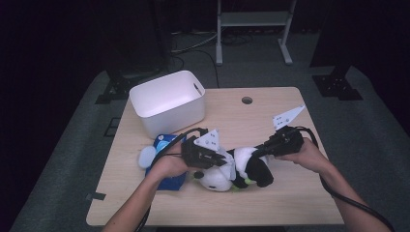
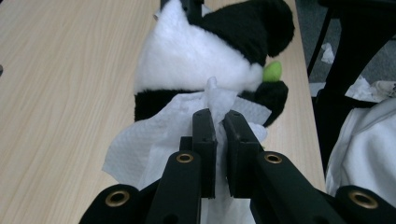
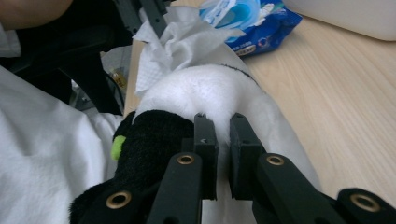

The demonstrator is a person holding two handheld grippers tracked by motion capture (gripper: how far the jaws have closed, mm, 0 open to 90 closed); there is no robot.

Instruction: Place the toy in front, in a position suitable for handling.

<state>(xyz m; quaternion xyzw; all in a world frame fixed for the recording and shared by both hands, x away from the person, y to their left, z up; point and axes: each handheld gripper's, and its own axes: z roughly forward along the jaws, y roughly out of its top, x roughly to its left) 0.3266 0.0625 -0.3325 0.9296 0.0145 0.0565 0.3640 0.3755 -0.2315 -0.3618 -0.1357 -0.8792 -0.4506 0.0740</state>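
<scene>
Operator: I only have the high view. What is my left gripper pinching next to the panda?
Observer: The left gripper is shut on a white tissue that lies against the panda.
Operator: And the right gripper?
Observer: Its jaws are shut on the panda's white fur, right beside a black limb.
Operator: Is the wipes pack open?
Observer: Its flap looks lifted, as seen in the right gripper view.

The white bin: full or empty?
Cannot tell fully: the bin stands upright and open, its visible inner walls bare, but its floor is hidden.
</scene>
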